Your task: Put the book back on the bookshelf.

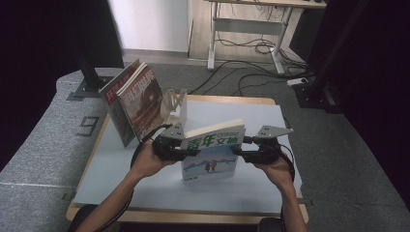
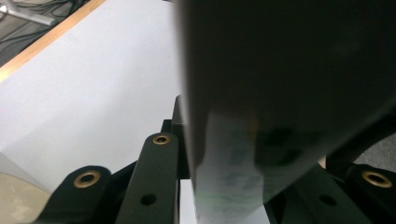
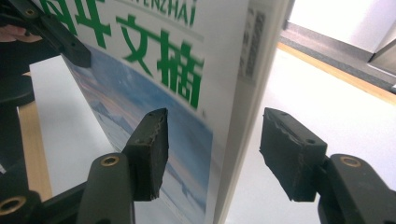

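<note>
We see a magazine standing upright on its lower edge near the middle of the bench, cover toward the person, with one tool at each side edge. The left tool is closed on the magazine's left edge; in the left gripper view the magazine runs up between the black jaws and sits so close to the lens that its surface is dark and blurred, and we cannot read any print there. The pads themselves are hidden behind it. The right tool stands open around the right edge: in the right gripper view the magazine passes between the two pads with a clear gap on either side, neither one pressing on it. The far side of that view catches part of the left tool on the cover, cut off by the frame. The cover's green characters are legible from above but its lower picture is too small to make out. Behind and to the left, two more magazines lean upright against a white stand, well apart from the held one; the stand is partly hidden behind them. Both of the person's hands come in from the bottom edge, forearms cut off.
</note>
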A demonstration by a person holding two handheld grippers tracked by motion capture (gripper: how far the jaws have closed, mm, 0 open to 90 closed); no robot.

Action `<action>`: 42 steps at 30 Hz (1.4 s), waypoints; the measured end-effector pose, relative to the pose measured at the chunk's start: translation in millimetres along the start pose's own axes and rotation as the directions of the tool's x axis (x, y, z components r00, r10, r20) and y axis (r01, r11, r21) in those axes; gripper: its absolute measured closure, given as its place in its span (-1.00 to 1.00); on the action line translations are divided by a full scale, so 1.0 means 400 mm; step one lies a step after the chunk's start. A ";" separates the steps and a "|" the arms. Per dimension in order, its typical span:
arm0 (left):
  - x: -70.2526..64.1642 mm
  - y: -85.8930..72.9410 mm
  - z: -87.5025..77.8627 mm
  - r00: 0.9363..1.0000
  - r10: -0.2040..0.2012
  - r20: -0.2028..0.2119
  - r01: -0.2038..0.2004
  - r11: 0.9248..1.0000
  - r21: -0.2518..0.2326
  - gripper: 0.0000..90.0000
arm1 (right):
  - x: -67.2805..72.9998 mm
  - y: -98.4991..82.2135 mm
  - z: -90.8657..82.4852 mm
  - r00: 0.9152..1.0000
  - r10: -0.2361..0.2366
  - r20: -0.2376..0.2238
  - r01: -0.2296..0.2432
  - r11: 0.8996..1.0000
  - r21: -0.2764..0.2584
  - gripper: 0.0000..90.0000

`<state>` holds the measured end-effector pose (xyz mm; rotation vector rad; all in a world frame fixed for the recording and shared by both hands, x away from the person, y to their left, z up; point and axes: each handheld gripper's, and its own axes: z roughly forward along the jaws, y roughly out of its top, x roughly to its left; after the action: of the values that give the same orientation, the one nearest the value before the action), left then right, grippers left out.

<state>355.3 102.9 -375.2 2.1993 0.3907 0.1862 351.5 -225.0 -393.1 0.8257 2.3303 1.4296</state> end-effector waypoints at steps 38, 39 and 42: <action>0.072 0.009 -0.150 0.973 -0.125 -0.192 0.130 0.991 0.013 0.66 | -0.101 -0.252 0.079 0.952 0.142 0.270 -0.206 0.953 0.223 -0.44; 0.075 0.008 -0.157 0.972 -0.128 -0.199 0.133 0.991 0.013 0.66 | -0.101 -0.259 0.082 0.950 0.145 0.275 -0.210 0.952 0.223 -0.45; 0.082 0.007 -0.174 0.968 -0.127 -0.218 0.134 0.991 0.015 0.66 | -0.102 -0.276 0.088 0.948 0.157 0.276 -0.222 0.950 0.221 -0.45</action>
<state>367.8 164.4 -330.7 2.1797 0.6617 0.3520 366.8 -262.4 -509.0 1.2578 2.3055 1.0307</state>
